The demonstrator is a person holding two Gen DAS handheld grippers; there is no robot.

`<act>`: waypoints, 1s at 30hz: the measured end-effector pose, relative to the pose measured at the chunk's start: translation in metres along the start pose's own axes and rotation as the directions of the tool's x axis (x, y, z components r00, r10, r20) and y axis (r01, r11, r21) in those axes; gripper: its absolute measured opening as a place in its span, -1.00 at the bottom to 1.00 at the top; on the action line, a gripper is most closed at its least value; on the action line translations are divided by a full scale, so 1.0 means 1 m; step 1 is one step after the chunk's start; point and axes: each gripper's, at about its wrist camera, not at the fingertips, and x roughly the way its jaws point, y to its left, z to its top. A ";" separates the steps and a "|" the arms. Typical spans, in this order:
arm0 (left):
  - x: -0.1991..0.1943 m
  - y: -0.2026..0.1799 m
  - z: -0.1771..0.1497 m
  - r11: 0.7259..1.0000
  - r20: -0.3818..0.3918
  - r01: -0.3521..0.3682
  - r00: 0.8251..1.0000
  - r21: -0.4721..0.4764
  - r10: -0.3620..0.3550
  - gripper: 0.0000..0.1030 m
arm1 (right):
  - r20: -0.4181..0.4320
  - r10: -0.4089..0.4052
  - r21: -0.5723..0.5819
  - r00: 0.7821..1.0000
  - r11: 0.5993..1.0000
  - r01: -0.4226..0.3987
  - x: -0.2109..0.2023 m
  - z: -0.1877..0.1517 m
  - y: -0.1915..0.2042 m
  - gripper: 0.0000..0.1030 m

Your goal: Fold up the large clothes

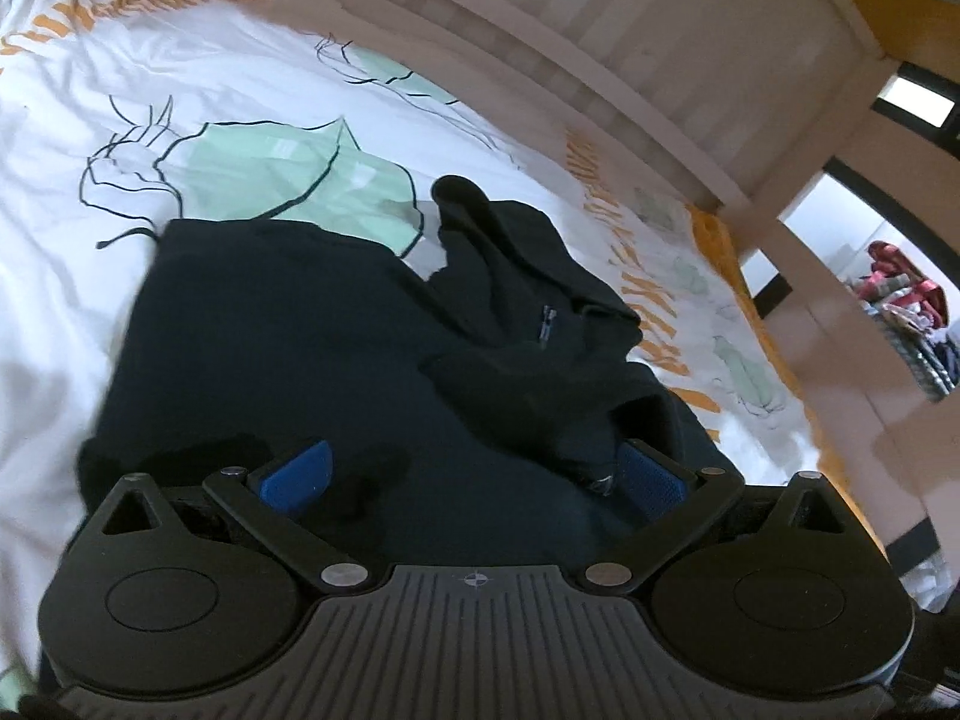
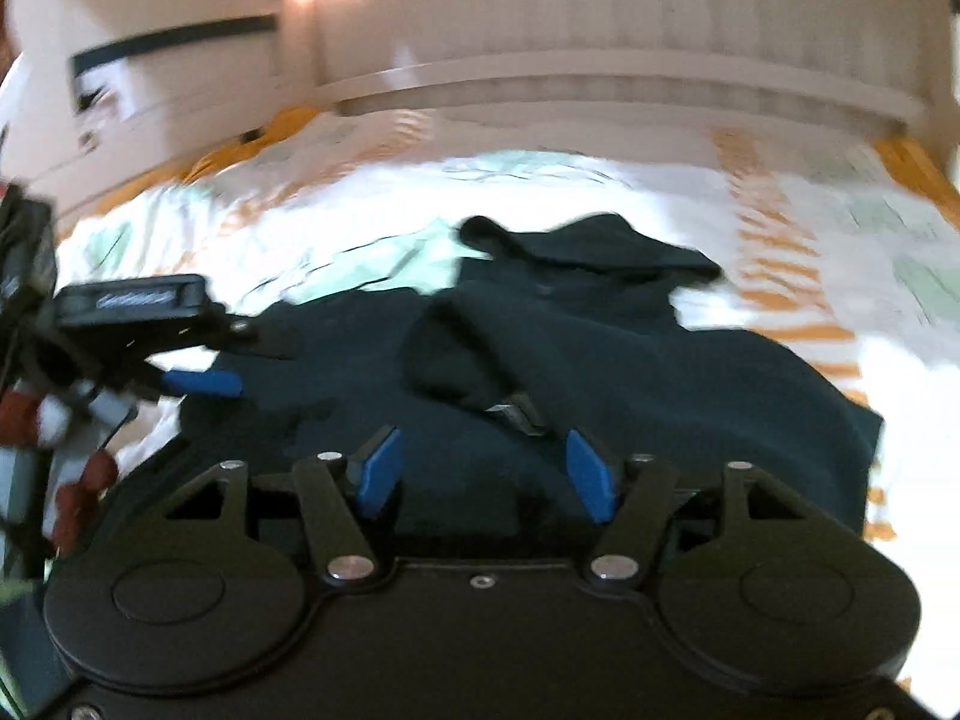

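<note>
A dark navy hoodie (image 1: 312,324) lies spread on a bed covered by a white bedsheet (image 1: 72,138) printed with pale green leaves, black outlines and orange stripes. The body of the garment is fairly flat on the near side, while its hood and upper part (image 1: 540,276) sit bunched and rumpled toward the far right, with a small zip pull (image 1: 547,324) showing in the folds. In the left wrist view the left gripper (image 1: 474,474) hovers low over the near edge of the hoodie with its blue pads (image 1: 297,474) set wide apart; dark cloth lies beneath and between them, but neither pad presses on it and nothing is held. In the right wrist view, which is blurred, the right gripper (image 2: 483,471) also hangs over the near part of the hoodie (image 2: 660,372), its blue pads (image 2: 591,474) parted to about a middling gap with only the cloth below showing between them, gripping nothing. The left gripper (image 2: 201,383) shows at the left of that view, beside the hoodie's left edge. A white slatted headboard (image 1: 630,30) stands beyond the bed, and a pile of mixed clothes (image 1: 906,324) sits off to the far right
</note>
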 end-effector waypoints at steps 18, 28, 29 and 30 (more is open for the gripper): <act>-0.051 0.061 -0.023 0.975 0.115 -0.223 0.969 0.017 0.220 1.00 | 0.001 -0.084 -0.192 0.996 0.978 0.083 0.084 0.012 0.039 0.39; -0.058 0.071 -0.017 0.985 0.128 -0.166 0.977 -0.040 0.170 1.00 | 0.023 0.147 0.141 0.989 0.979 -0.148 0.067 0.037 0.021 -0.41; -0.058 0.071 -0.017 0.985 0.130 -0.165 0.977 -0.045 0.169 1.00 | 0.053 0.213 0.232 0.976 0.948 -0.220 0.062 0.039 0.017 -0.40; -0.059 0.072 -0.017 0.985 0.131 -0.167 0.976 -0.049 0.172 1.00 | 0.084 0.281 0.318 0.956 0.902 -0.293 0.059 0.039 0.013 -0.39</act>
